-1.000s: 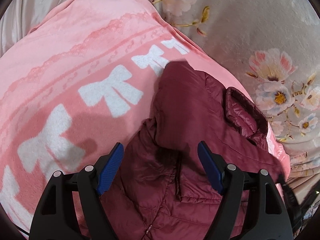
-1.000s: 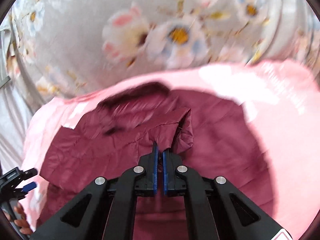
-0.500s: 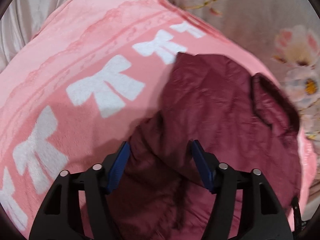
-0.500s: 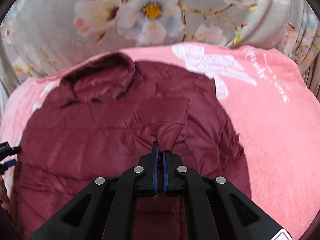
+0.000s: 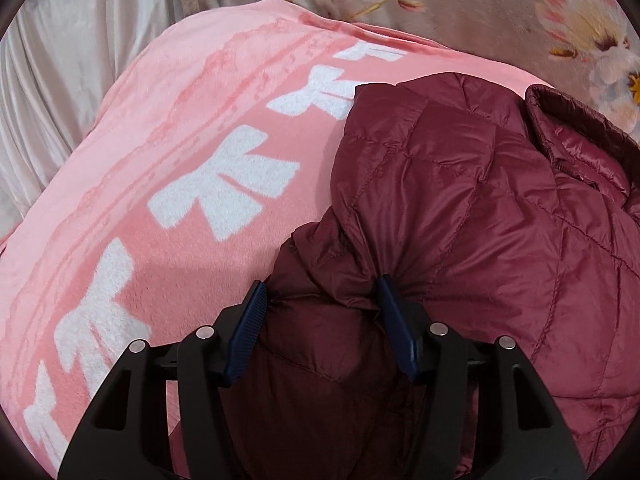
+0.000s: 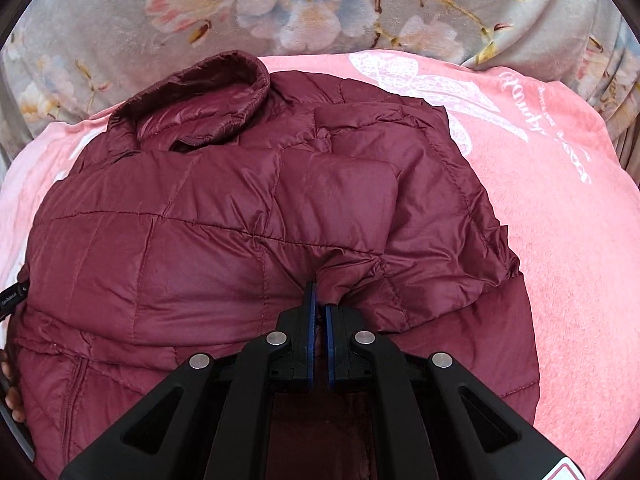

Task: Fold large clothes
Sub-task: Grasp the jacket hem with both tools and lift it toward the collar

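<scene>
- On the pink bow-print blanket [image 5: 168, 184], over a floral bedspread [image 6: 120, 24]: one maroon quilted jacket [image 6: 208, 232], collar [image 6: 208, 92] at the far end.
- Material: thin shiny shell, puffy fill; judged light, soft, slippery and springy (likely to creep out of a shallow pinch).
- Right gripper [image 6: 319, 300]: jaws pressed together on a gathered ridge of the jacket's upper layer.
- Left gripper [image 5: 320, 300]: jaws half spread, straddling a bunched fold; one pad touched cloth, though a firm clamp could not be confirmed.
- Advised holds: stitched seams, hem or sleeve edge, where layers bunch thick; smooth panels judged poor purchase.
</scene>
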`<state>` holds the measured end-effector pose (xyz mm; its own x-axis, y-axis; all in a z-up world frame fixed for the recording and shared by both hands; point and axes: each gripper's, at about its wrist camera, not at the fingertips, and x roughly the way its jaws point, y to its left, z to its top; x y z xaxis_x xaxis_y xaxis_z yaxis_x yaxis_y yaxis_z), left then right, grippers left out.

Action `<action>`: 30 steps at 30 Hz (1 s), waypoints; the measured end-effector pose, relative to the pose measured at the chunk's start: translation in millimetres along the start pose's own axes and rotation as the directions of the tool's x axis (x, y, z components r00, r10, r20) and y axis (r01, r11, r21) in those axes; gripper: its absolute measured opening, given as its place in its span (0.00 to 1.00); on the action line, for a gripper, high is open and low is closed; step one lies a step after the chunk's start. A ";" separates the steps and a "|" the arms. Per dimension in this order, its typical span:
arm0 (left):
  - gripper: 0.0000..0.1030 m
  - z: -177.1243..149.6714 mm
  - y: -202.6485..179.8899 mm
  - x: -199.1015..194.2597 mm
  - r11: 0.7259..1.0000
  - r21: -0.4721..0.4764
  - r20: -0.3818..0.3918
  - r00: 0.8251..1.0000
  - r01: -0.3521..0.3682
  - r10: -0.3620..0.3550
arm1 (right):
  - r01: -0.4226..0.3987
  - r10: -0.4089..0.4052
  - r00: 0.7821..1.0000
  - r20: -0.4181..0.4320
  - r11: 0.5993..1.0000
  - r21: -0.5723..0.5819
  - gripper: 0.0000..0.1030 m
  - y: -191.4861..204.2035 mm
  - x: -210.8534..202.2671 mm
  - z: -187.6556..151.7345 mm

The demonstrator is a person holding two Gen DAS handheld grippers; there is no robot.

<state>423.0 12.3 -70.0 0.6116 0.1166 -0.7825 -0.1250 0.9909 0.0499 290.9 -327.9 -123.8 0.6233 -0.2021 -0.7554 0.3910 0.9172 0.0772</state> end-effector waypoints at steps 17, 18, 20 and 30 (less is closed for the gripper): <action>0.53 -3.7 1.6 -60.1 1.000 0.023 0.106 0.994 0.016 -0.019 | -0.091 0.092 0.984 0.154 0.996 -0.014 0.33 26.7 -68.1 9.8; 0.54 2.1 -1.3 -67.5 0.999 0.016 0.117 0.992 0.043 -0.044 | -0.114 0.117 0.984 0.138 0.993 -0.027 0.32 37.2 -61.2 15.2; 0.55 18.3 -19.6 -78.4 0.995 0.034 0.120 0.988 0.097 -0.101 | -0.140 0.143 0.985 0.097 0.989 -0.039 0.31 52.2 -46.7 19.7; 0.60 -0.5 -82.3 -13.6 0.982 0.176 -0.001 0.998 0.066 -0.067 | -0.149 0.146 0.989 -0.034 0.981 -0.124 0.28 71.6 -2.7 -1.0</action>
<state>424.6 -70.8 -63.8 0.6177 0.0502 -0.7848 0.0552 0.9927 0.1070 316.6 -261.4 -116.9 0.6504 -0.0540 -0.7577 0.2066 0.9724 0.1081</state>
